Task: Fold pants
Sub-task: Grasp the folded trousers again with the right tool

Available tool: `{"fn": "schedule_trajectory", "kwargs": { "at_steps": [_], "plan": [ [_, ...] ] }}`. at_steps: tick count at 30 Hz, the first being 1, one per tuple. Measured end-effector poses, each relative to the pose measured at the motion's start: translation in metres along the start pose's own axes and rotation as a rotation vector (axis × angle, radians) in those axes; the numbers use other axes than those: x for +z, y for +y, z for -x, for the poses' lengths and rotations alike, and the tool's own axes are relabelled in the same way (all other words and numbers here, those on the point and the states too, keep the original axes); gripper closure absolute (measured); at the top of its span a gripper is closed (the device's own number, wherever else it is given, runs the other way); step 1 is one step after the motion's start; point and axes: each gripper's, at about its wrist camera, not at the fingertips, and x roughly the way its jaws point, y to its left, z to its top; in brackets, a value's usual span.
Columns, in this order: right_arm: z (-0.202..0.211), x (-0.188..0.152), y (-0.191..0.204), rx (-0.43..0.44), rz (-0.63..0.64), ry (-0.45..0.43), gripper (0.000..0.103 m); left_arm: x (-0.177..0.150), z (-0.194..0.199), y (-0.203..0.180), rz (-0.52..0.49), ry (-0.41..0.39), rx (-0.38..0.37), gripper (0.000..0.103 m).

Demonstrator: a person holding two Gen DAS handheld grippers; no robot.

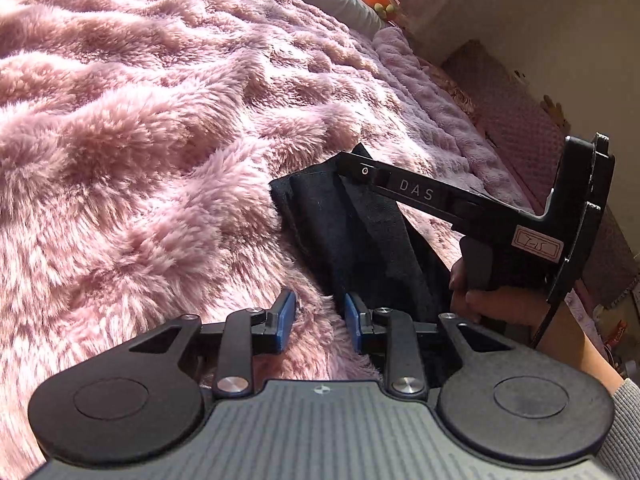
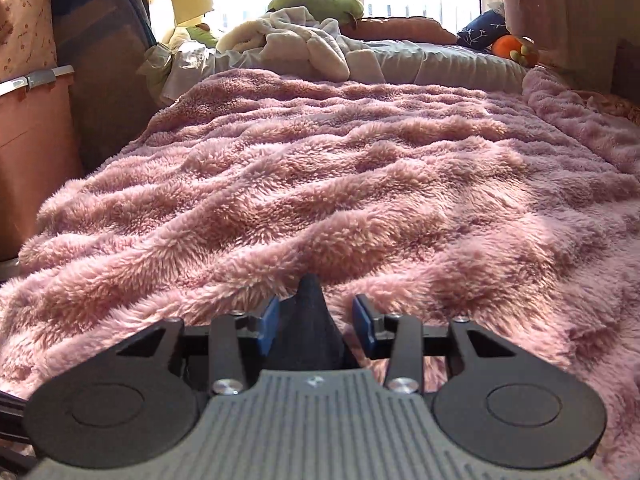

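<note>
On the left gripper (image 1: 319,320), jaws parted to a narrow gap, nothing pinched; low over the pink blanket (image 1: 160,120), right pad at the near edge of the pants (image 1: 360,232). Dark, bunched into a narrow layered strip, lying on the right-hand part of the blanket. On the right gripper (image 2: 317,320), jaws apart, a peak of the dark cloth standing between the pads, against the left one and clear of the right; not clamped.

Probably light, soft and limp, matte rather than slippery, nothing fragile; likely to sag and to drag on the blanket's long pile. Best taken at a doubled edge or corner, pinching all layers together, one tool at each end of the strip, lifting clear of the pile before laying over.
</note>
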Motion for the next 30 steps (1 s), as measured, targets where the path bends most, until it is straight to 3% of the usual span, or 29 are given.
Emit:
{"fn": "schedule_trajectory", "kwargs": {
  "at_steps": [3, 5, 7, 9, 11, 14, 17, 19, 21, 23, 25, 27, 28, 30],
  "plan": [
    [0.048, 0.003, -0.015, -0.05, -0.049, -0.146, 0.048, -0.003, 0.011, -0.002, 0.004, -0.046, -0.04, 0.071],
    [0.093, 0.001, -0.031, -0.075, -0.103, -0.199, 0.042, -0.012, 0.025, -0.01, -0.029, -0.126, -0.005, 0.071],
    [0.144, -0.008, -0.047, -0.077, -0.108, -0.176, 0.041, -0.021, 0.038, -0.022, -0.101, -0.171, 0.0, 0.071],
    [0.181, -0.024, -0.055, -0.078, -0.078, -0.108, 0.044, -0.029, 0.049, -0.034, -0.132, -0.17, -0.057, 0.071],
    [0.22, -0.05, -0.061, -0.087, -0.052, -0.011, 0.047, -0.038, 0.054, -0.044, -0.137, -0.105, -0.157, 0.071],
    [0.268, -0.098, -0.065, -0.152, -0.017, 0.094, 0.05, -0.06, 0.044, -0.066, -0.164, 0.074, -0.358, 0.071],
    [0.293, -0.142, -0.078, -0.176, -0.081, 0.186, 0.051, -0.102, 0.029, -0.084, -0.133, 0.272, -0.431, 0.071],
    [0.299, -0.167, -0.085, -0.194, -0.103, 0.23, 0.052, -0.122, 0.027, -0.087, -0.096, 0.314, -0.455, 0.071],
    [0.301, -0.183, -0.089, -0.158, -0.119, 0.243, 0.05, -0.136, 0.031, -0.089, -0.062, 0.286, -0.495, 0.071],
    [0.299, -0.192, -0.091, -0.139, -0.126, 0.235, 0.05, -0.137, 0.026, -0.093, -0.04, 0.319, -0.601, 0.071],
    [0.295, -0.191, -0.092, -0.115, -0.118, 0.212, 0.059, -0.131, 0.017, -0.098, -0.02, 0.339, -0.68, 0.071],
    [0.288, -0.188, -0.092, -0.112, -0.098, 0.216, 0.094, -0.132, 0.005, -0.105, -0.027, 0.372, -0.675, 0.071],
    [0.286, -0.184, -0.091, -0.112, -0.087, 0.225, 0.103, -0.133, 0.0, -0.107, -0.033, 0.383, -0.662, 0.071],
    [0.284, -0.18, -0.092, -0.111, -0.077, 0.239, 0.103, -0.139, -0.013, -0.106, -0.037, 0.419, -0.601, 0.072]
  ]
}}
